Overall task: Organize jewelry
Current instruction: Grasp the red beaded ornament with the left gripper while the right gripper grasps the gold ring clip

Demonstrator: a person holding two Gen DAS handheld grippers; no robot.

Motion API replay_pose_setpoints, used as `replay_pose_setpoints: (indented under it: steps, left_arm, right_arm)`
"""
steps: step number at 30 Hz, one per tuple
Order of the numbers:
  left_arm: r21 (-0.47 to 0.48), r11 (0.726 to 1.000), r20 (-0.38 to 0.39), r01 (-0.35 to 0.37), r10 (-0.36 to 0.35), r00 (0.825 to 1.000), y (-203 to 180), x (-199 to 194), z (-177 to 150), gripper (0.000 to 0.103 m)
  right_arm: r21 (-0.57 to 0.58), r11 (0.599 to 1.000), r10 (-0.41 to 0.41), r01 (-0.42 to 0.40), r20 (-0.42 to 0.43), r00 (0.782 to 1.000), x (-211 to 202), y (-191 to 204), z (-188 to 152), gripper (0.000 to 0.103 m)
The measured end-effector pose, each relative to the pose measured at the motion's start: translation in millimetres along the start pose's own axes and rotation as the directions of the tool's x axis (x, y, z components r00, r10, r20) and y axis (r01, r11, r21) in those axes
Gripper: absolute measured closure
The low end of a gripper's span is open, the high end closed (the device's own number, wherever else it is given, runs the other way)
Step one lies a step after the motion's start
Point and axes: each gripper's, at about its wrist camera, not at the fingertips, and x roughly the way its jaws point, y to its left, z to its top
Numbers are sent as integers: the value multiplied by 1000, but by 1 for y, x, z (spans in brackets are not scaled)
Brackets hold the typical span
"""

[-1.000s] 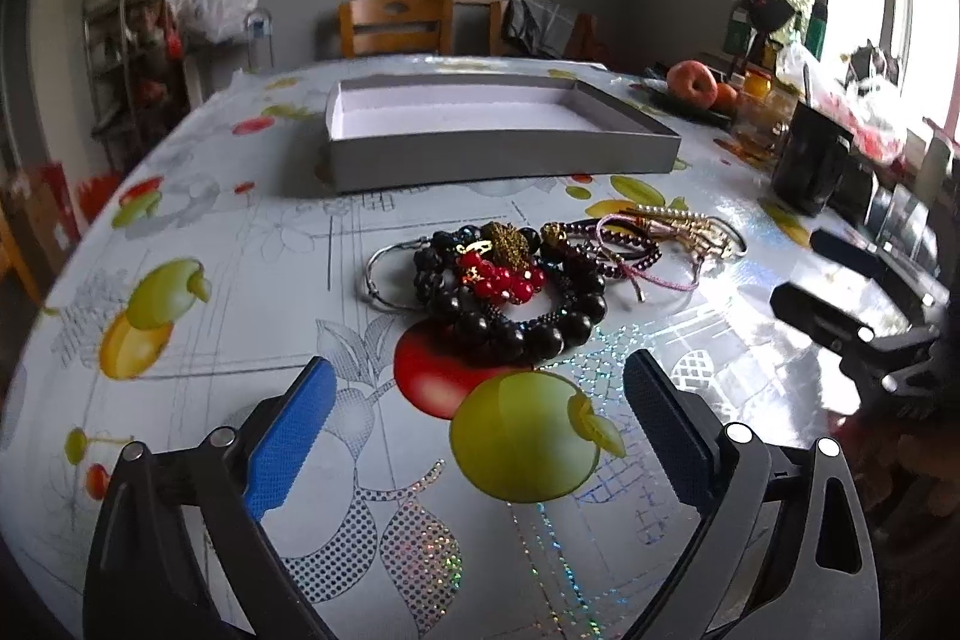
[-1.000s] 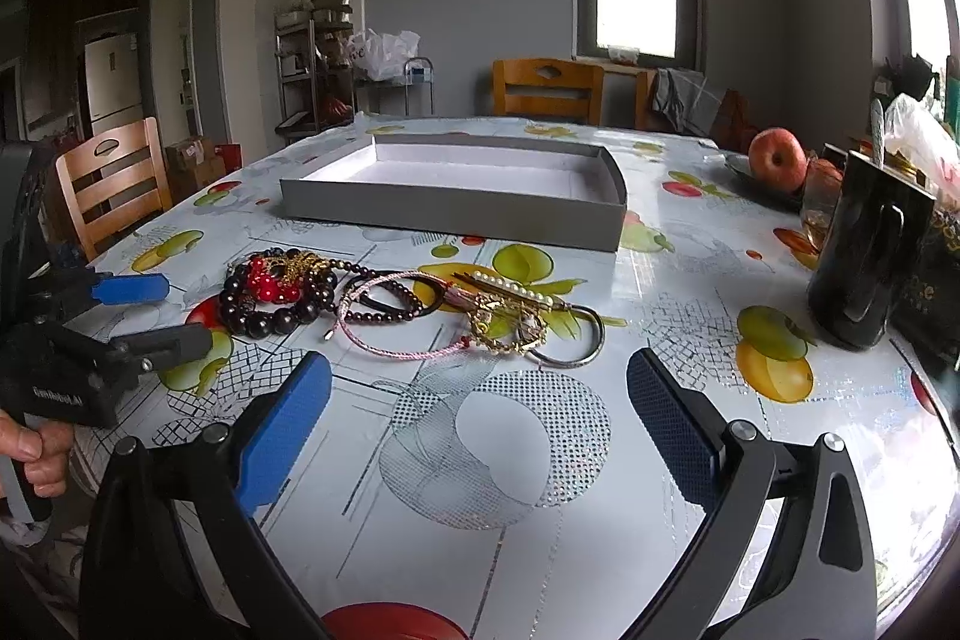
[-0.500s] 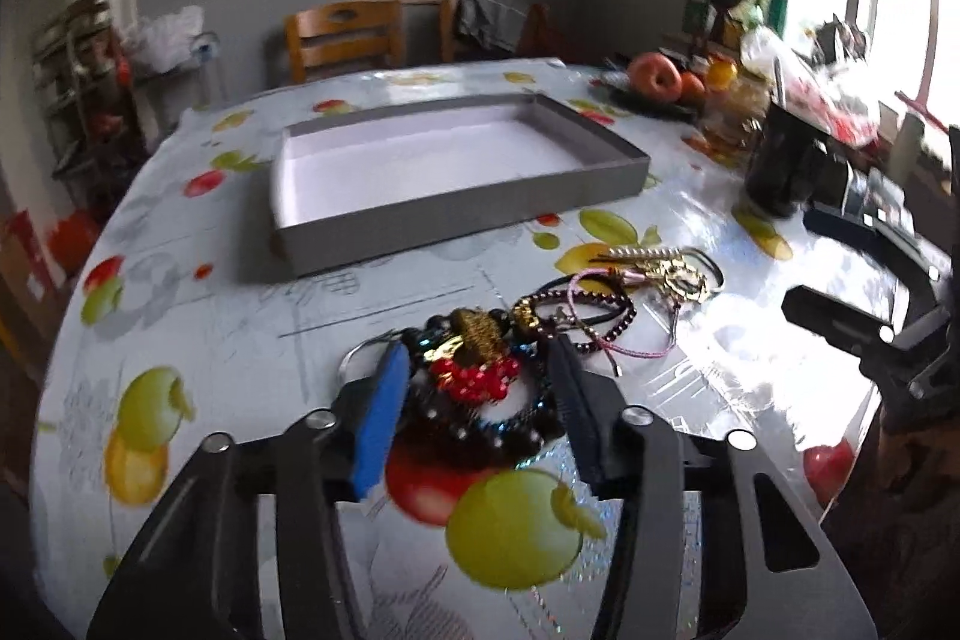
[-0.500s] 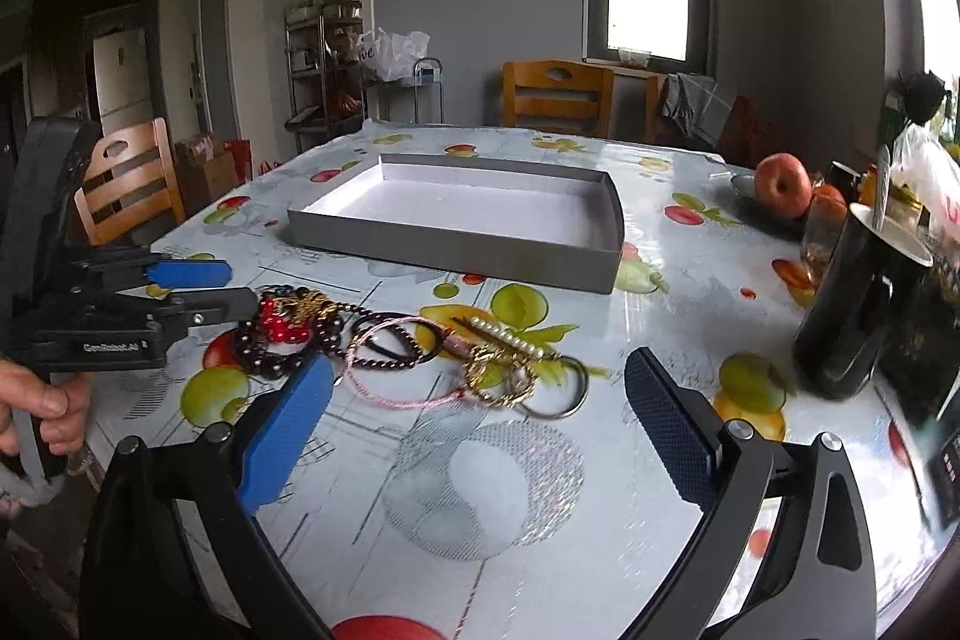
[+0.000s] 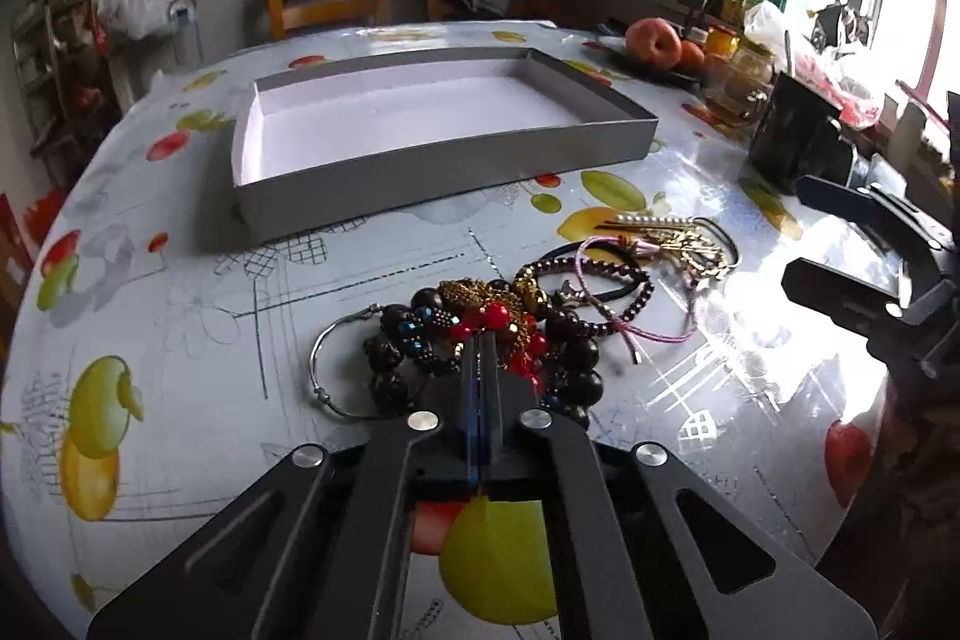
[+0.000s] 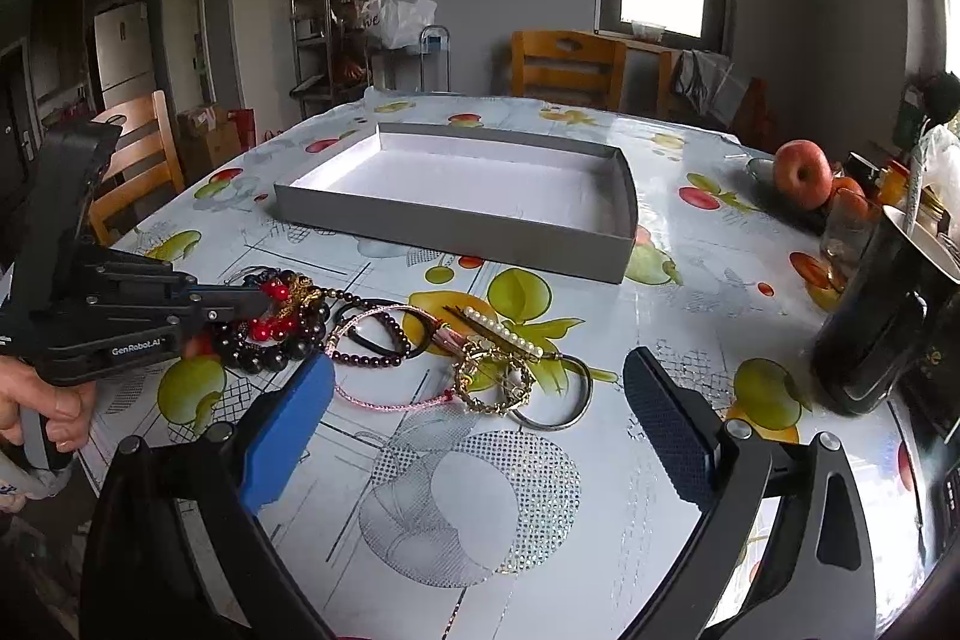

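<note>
Beneath the left gripper [image 5: 480, 340], part of the jewelry pile [image 5: 516, 316] is hidden, so which strand it pinches is unclear. Dark beads, a red beaded bracelet [image 6: 270, 325] and gold chains tangle just in front of the grey box [image 6: 456, 226]. Its fingers are closed tight at the red beads. Nearer the camera than the pile, the right gripper [image 6: 480, 412] is spread wide, holding nothing.

The left claw [image 5: 482, 349] is pinched closed, its two fingers pressed flat together and reaching forward and slightly downward; seen from the right wrist view, it extends in from the left edge, level and pointing right, with a bare hand [image 6: 45, 403] wrapped around its handle. The right claw [image 6: 480, 412] is spread wide open, its blue-padded fingers [image 6: 288, 427] well apart, holding nothing.
</note>
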Motion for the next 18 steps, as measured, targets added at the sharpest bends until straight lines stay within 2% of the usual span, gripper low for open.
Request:
replay_pose_setpoints:
  steps: [6, 10, 12, 14, 17, 18]
  left_arm:
    - [-4, 999, 44, 40, -40, 998, 0, -13, 2, 102]
    - [10, 1000, 44, 21, -22, 999, -1, -14, 4, 102]
    - [27, 999, 37, 21, -22, 999, -2, -11, 5, 91]
    - [50, 999, 45, -6, 4, 999, -4, -11, 7, 62]
    - [89, 996, 31, -17, 14, 999, -10, -4, 9, 46]
    - [96, 995, 26, -18, 16, 1000, -11, -2, 9, 45]
  right_arm:
    - [-3, 1000, 6, -6, -4, 1000, -2, 0, 2, 8]
    - [5, 1000, 7, -7, -6, 1000, -2, 0, 1, 8]
    - [4, 1000, 8, -8, -8, 1000, -2, 0, 0, 8]
    - [5, 1000, 10, -10, -9, 1000, -2, 0, 0, 8]
    - [9, 1000, 11, -11, -10, 1000, -2, -1, -1, 8]
    - [11, 1000, 11, -11, -10, 1000, -2, -1, -2, 8]
